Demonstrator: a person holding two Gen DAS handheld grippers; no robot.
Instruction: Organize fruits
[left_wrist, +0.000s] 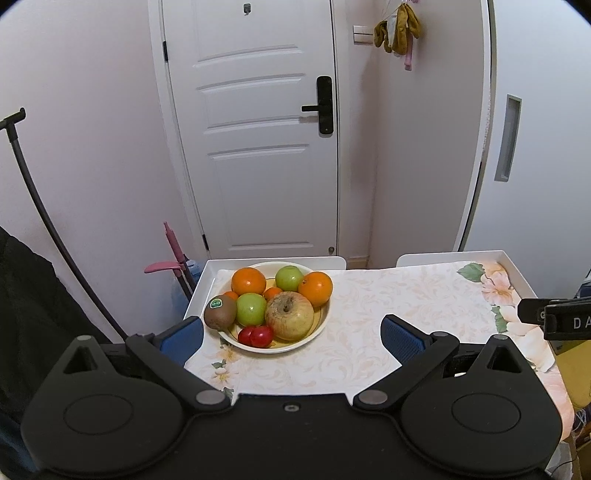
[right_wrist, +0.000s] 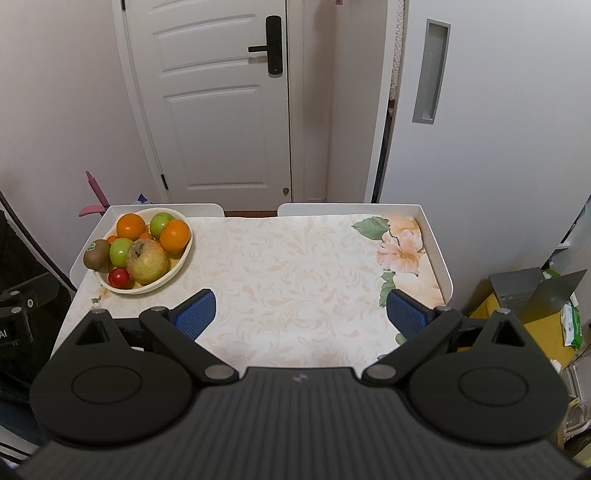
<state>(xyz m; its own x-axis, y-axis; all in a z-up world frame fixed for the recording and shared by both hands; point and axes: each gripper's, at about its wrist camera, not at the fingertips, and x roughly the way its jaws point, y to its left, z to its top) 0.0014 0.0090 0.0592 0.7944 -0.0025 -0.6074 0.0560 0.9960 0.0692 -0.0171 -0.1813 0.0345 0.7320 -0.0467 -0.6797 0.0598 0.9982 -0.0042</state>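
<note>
A cream bowl (left_wrist: 321, 325) (right_wrist: 181, 262) at the table's far left holds two oranges (left_wrist: 248, 280), two green apples (left_wrist: 251, 308), a large yellowish apple (left_wrist: 289, 314) (right_wrist: 147, 260), a kiwi (left_wrist: 219, 311) (right_wrist: 96, 253), two small red fruits (left_wrist: 255, 336) and small tangerines. My left gripper (left_wrist: 291, 338) is open and empty, just in front of the bowl. My right gripper (right_wrist: 301, 312) is open and empty over the bare middle of the table, right of the bowl.
The table is a white-rimmed tray (right_wrist: 439, 251) covered by a floral cloth (right_wrist: 295, 258). A white door (left_wrist: 258, 129) stands behind. A black stand (left_wrist: 44, 214) and dark fabric are at the left; a laptop (right_wrist: 535, 291) is at the right.
</note>
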